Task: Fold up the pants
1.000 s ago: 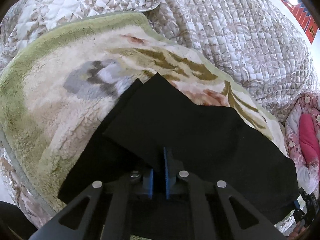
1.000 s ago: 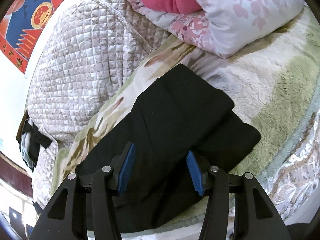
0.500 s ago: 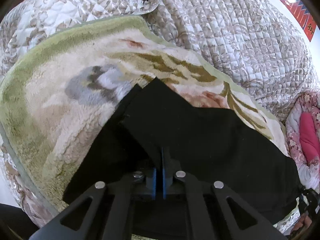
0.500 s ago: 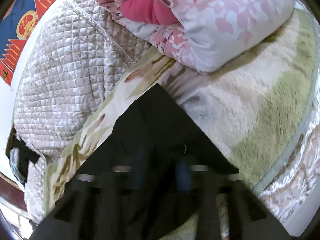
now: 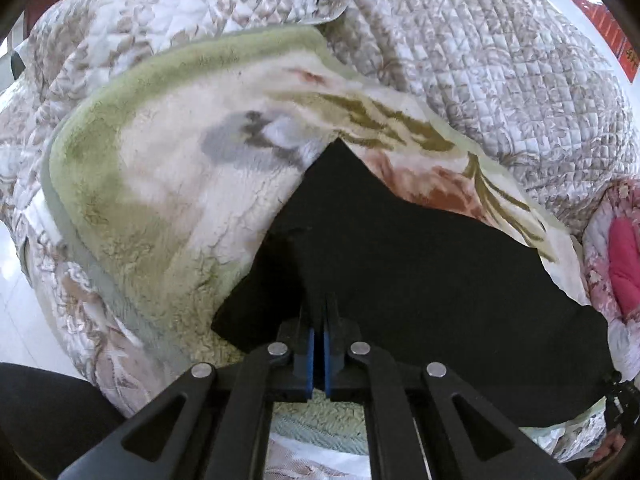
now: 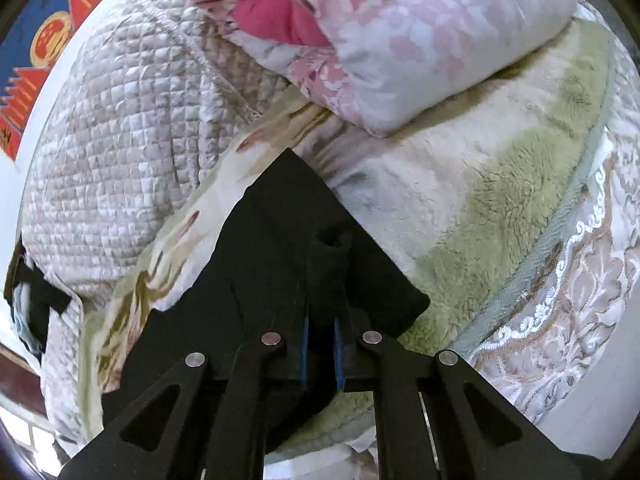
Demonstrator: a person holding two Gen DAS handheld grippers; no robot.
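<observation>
We see the black fabric pants (image 5: 420,272) spread on a fleecy cream-and-green floral blanket (image 5: 160,184), filling the lower centre of both views. The left gripper (image 5: 319,320), its blue pads pressed together, pinches a fold of the pants. The right gripper (image 6: 320,320), jaws nearly closed, clamps a bunched ridge of the same cloth. A red-and-blue poster (image 6: 44,40) at upper left shows an emblem; we can read no writing on it.
</observation>
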